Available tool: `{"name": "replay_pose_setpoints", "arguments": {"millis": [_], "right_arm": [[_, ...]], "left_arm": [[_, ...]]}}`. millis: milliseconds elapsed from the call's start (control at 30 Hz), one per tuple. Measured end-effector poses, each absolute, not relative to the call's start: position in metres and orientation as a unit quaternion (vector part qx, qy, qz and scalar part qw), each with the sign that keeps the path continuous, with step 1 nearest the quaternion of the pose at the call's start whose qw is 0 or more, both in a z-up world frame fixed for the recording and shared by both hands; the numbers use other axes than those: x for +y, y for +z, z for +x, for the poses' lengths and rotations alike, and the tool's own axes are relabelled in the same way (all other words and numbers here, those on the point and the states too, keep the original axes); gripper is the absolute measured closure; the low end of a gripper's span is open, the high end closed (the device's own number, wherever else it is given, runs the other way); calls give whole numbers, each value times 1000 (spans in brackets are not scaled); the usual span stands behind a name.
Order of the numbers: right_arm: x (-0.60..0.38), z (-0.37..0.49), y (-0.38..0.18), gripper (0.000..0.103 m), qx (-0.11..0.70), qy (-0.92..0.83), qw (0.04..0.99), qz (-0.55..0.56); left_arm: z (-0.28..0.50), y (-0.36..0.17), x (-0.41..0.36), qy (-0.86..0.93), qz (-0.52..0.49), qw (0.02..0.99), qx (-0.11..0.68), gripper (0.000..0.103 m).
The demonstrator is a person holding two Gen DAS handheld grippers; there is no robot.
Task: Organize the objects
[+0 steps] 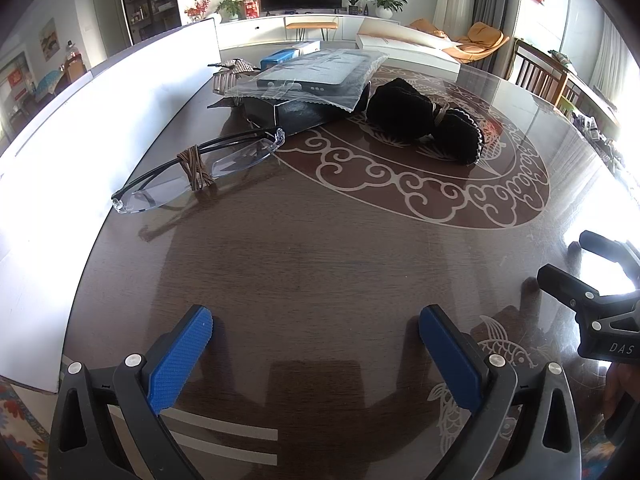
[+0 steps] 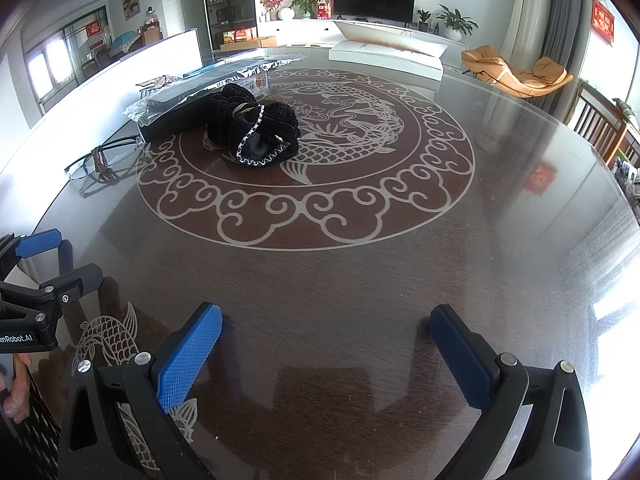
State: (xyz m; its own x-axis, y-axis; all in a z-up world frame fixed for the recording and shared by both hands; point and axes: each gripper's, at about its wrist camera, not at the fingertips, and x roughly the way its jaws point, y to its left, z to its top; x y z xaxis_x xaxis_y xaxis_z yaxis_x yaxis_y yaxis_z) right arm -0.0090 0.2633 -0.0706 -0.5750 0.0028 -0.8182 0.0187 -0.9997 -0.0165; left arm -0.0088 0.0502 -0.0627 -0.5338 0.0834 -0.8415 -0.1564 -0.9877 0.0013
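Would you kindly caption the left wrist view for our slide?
Open left gripper faces banded glasses, black pouch and bagged box on table.

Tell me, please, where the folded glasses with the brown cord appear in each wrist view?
Left wrist view: glasses lie left of centre, near the white board.
Right wrist view: glasses sit small at the left edge, mid-height.
Shared landmark: the black pouch, to the glasses' right in both.

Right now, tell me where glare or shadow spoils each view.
Left wrist view: window glare whitens the table at its right edge, beside the right gripper; the left gripper casts soft shadows below its open jaws. Right wrist view: a hazy sheen veils the right of the table, washing to white low down; the black pouch stays sharp.
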Motion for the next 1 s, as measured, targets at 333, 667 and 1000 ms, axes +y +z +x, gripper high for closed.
{"name": "replay_pose_setpoints", "arguments": {"millis": [333,667,1000], "right_arm": [[263,-10,-71,0,11,-887,4,461],[263,-10,-71,0,11,-887,4,461],[263,-10,-71,0,11,-887,4,461]], "left_arm": [[-9,-63,51,875,-478,68,38,0],[-10,-64,51,875,-477,68,38,0],[-11,-64,50,875,-478,70,38,0]]}}
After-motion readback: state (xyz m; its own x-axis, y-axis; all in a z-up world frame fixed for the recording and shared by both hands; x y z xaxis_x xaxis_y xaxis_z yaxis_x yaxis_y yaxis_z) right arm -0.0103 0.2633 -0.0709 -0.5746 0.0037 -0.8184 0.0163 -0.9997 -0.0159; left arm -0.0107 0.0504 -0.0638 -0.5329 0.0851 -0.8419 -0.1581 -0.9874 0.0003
